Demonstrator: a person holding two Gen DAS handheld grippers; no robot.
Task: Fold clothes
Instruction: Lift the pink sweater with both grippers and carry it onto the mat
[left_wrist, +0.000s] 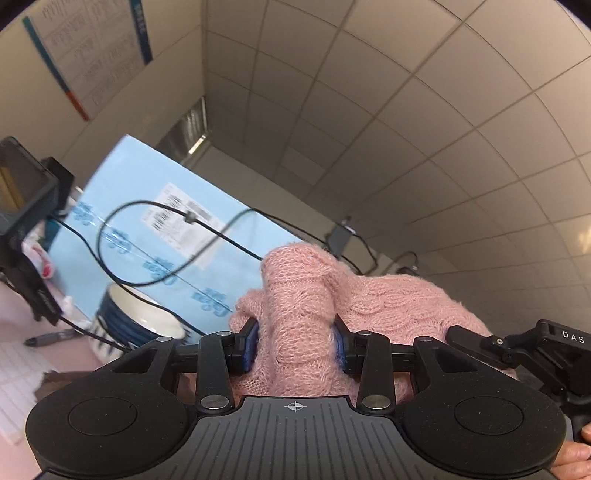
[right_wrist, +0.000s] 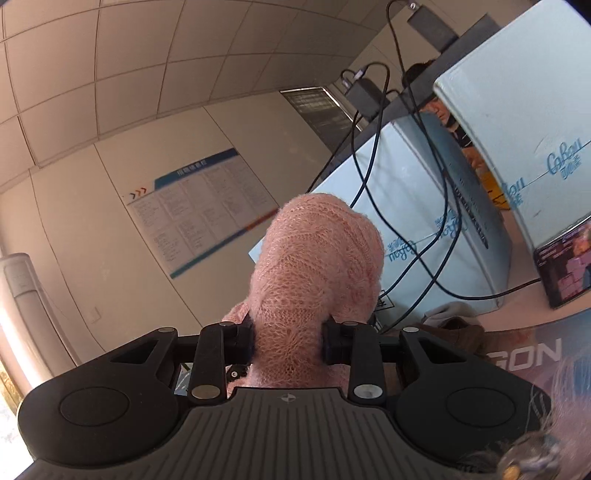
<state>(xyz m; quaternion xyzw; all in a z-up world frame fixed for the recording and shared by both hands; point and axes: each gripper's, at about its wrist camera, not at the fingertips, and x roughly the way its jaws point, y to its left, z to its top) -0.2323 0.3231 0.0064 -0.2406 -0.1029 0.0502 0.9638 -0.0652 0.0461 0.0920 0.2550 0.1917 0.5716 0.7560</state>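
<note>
A: Where is the garment right now?

B: Up in the air, as far as I can judge. Both wrist cameras tilt toward the ceiling tiles, and the pink knitted sweater (left_wrist: 303, 295) bunches up in front of each lens. The left gripper (left_wrist: 295, 341) is pinching a thick wad of the knit between its blue-padded fingers (left_wrist: 250, 345), and the right gripper (right_wrist: 288, 341) is clamped on another gathered wad of the same sweater (right_wrist: 314, 258).

A: Why hold it at two points like that?

B: My guess is they're lifting it by two spots, perhaps the shoulders or a hem edge, so the rest hangs and straightens before it goes down flat. Which edge is held, I cannot tell; the fabric hides it.

A: Is the other tool visible?

B: Yes. In the left wrist view, the right gripper's black body (left_wrist: 535, 347) shows at the right edge, just beside the knit, so the two holds are near one another.

A: What's around?

B: Pale blue cartons (left_wrist: 155, 229) stand far left with black cables (left_wrist: 147, 243) looped across them, and a blue-and-white bowl (left_wrist: 140, 317) sits near them on the pinkish table (left_wrist: 22, 314). A wall chart (right_wrist: 199, 218) hangs beyond.

A: Any risk?

B: The loose knit could snag a cable when it is lowered.
</note>
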